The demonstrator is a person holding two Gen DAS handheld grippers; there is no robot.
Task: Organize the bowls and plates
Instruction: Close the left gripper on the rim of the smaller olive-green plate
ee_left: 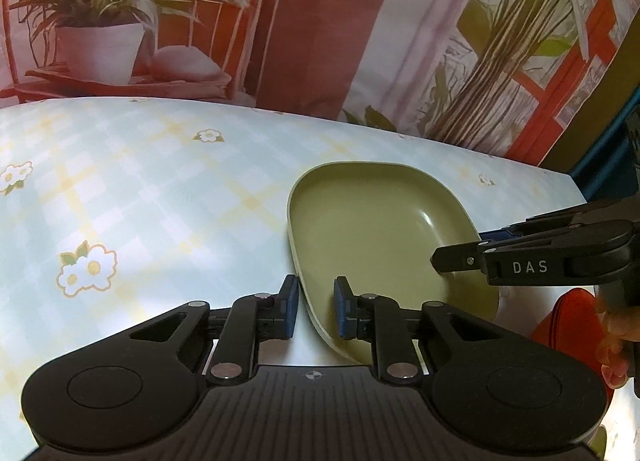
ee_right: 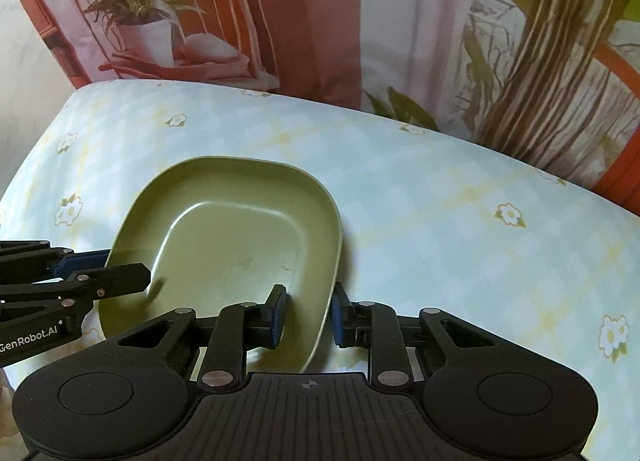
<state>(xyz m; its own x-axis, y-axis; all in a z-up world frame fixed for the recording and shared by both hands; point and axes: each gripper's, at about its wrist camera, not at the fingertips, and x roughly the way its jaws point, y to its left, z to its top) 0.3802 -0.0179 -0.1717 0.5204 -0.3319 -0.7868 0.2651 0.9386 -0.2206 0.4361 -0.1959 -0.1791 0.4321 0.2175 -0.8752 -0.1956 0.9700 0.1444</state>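
**Two grippers straddle one green plate**

One green plate (ee_left: 372, 229) sits on the bench (ee_left: 160, 189), on its flowered blue-and-yellow check cloth, and everything else is best placed from it. The left gripper (ee_left: 316, 311) has its fingers (ee_left: 290, 309) either side of the plate's left rim, one outside and one inside; a gap shows between pads and rim, so they stand narrowly apart, not clamped. The right gripper (ee_right: 307, 315) does the same at the plate's right rim, one finger over the inner floor, the other outside the wall, again with visible slack. Beyond the plate's right side, something red (ee_left: 572, 321) shows at the bench edge; I cannot tell what it is. No bowl is in view.

Judging by this, the step in hand is a two-sided grasp of the plate. Next, both pairs of fingers need to close on the rim together, evenly, before any lift.
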